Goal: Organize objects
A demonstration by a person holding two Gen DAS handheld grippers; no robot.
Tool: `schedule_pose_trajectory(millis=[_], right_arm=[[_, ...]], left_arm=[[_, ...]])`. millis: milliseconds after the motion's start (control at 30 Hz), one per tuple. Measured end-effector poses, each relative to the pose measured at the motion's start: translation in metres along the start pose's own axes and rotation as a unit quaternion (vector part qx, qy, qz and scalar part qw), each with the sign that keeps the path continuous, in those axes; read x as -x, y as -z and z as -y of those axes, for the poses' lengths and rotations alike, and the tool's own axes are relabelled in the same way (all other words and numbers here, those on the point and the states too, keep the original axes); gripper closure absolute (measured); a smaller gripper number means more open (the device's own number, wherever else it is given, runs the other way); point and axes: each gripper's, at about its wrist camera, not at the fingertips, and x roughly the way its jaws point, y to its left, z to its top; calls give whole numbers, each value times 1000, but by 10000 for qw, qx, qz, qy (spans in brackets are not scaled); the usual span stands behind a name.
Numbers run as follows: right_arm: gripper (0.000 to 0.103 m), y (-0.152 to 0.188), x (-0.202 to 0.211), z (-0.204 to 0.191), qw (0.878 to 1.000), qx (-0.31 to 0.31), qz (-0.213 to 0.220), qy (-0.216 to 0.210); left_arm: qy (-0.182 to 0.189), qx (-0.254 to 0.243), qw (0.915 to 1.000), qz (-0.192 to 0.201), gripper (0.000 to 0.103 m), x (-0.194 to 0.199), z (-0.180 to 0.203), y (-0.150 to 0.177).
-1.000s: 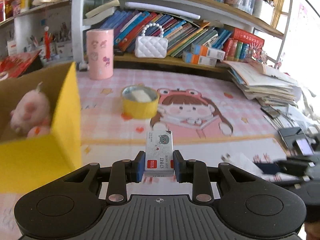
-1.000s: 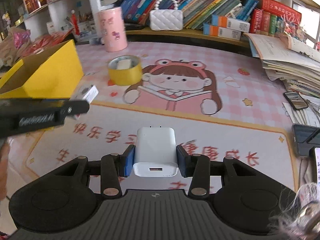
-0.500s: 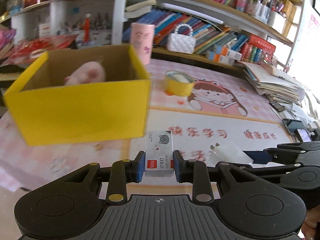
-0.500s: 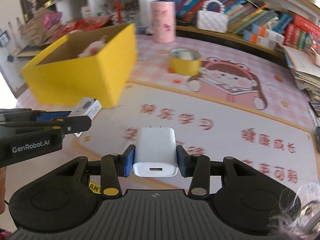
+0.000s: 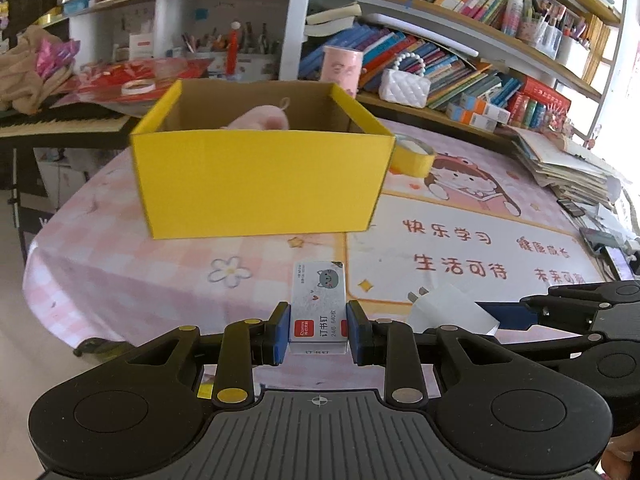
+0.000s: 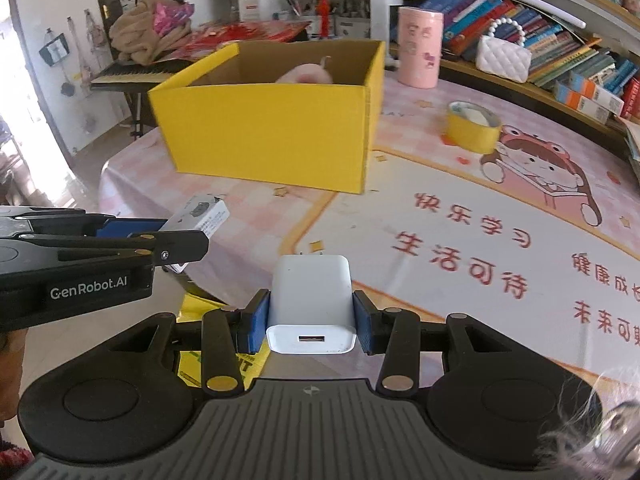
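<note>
Both grippers loaded, short of the yellow box (image 5: 260,184).
Left gripper (image 5: 319,330) jaws clamp a staple box (image 5: 318,304); right gripper (image 6: 311,322) jaws clamp a white charger (image 6: 311,300) above the worktop (image 6: 440,216).

Pink cylindrical cup with cartoon prints (image 6: 419,46) on the counter at one o'clock, white quilted handbag with pearl handle (image 6: 505,55) just right of it, rows of colourful books (image 5: 452,60) on wooden shelves behind, black keyboard piano (image 6: 132,74) at ten o'clock
</note>
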Motion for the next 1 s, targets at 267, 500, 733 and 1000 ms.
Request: schedule_pose_trajectory(millis=[267,500,733,1000], right_arm=[[62,0,7,-29,9998,107,148,2],[62,-5,11,-46,9994,190,268,51],[62,-9,12,-56,9990,290,324,58],[62,-11,10,-66,9990,325,318,39]], left_arm=[[-33,27,9999,156,76,18,-18,4],[-43,5,9994,344,76,32,-29,4],[-35,10,9991,434,76,37,-36,2],[-14,-22,9987,505,76,41,-42,2]])
